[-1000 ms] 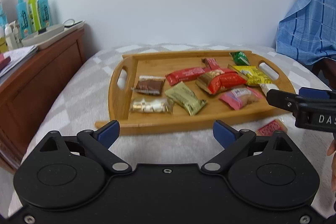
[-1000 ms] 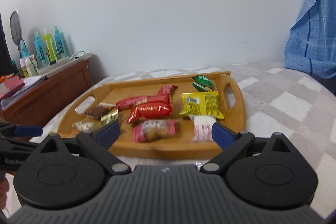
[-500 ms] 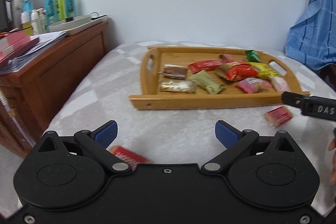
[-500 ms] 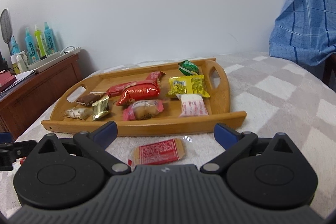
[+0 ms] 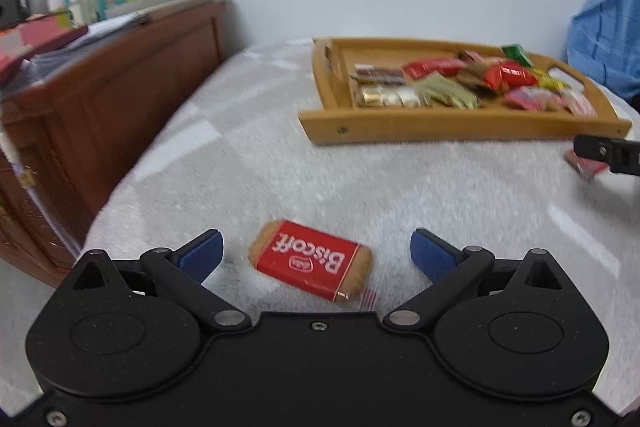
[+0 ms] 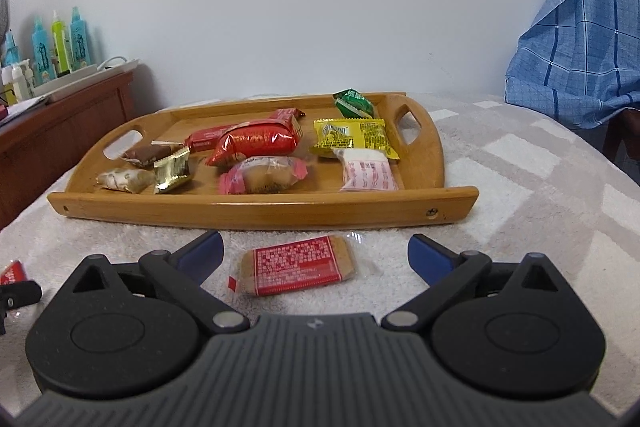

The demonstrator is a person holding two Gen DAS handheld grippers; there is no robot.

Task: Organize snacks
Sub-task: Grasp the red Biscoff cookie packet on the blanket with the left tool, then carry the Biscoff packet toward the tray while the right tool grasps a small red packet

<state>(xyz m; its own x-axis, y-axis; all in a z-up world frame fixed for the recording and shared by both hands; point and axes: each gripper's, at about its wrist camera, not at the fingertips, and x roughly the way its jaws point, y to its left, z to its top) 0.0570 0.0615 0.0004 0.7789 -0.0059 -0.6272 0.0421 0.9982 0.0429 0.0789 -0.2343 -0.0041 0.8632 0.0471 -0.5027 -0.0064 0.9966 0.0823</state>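
Red-wrapped Biscoff biscuit is framed by the left tool, spread wide and touching nothing. A second red biscuit packet (label side down) is likewise flanked by the released right tool, just beside the wooden tray's near edge on the bed.

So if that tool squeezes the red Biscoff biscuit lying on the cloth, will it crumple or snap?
The Biscoff biscuit looks flat and rigid, so it probably stays stiff rather than flopping. Being a thin biscuit, it may crack under a hard squeeze. Its glossy wrapper could slip a little, and it seems light.
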